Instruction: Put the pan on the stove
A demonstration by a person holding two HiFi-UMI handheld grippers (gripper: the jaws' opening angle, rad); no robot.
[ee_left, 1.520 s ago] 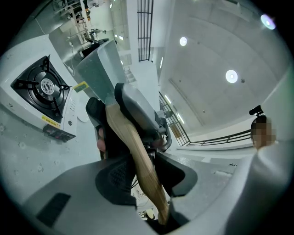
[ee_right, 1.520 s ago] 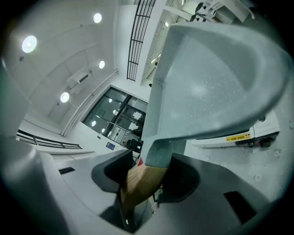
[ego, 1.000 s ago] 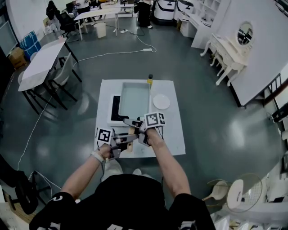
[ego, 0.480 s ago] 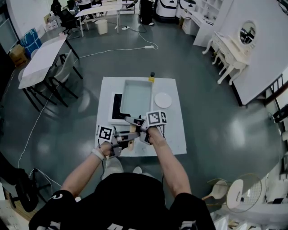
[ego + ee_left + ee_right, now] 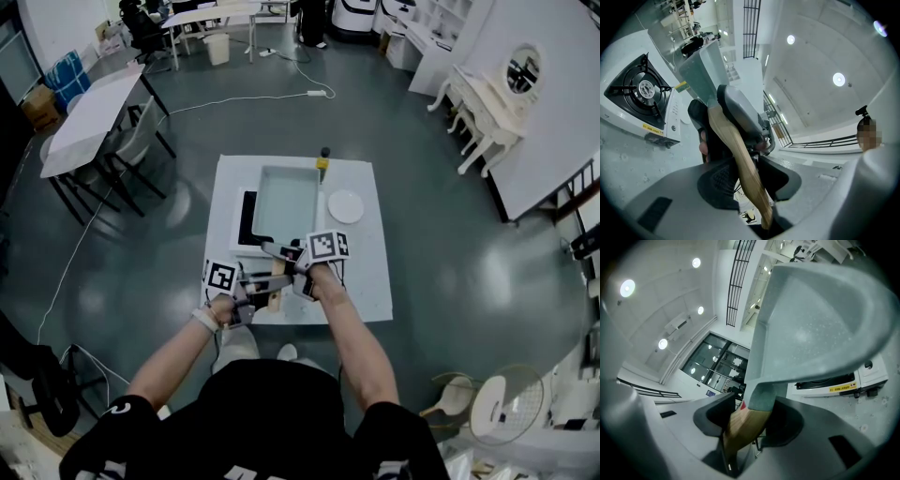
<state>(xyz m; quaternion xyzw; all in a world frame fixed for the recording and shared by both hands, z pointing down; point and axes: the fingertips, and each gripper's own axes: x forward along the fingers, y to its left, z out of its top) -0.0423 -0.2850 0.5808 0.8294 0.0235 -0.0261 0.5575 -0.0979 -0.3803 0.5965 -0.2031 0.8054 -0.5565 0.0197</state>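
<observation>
A pale teal rectangular pan with a wooden handle hangs over the black-topped white stove on the white table. My left gripper is shut on the handle's near end. My right gripper is shut on the handle close to the pan body. In the left gripper view the handle runs between the jaws of the left gripper toward the pan, with the stove's burner at the left. In the right gripper view the pan fills the top above the stove.
A white plate lies on the table right of the pan, and a small yellow bottle with a dark cap stands at the far edge. White tables and chairs stand off to the left, a white dresser to the right.
Only the head view has drifted a little; both grippers and the pan keep their places.
</observation>
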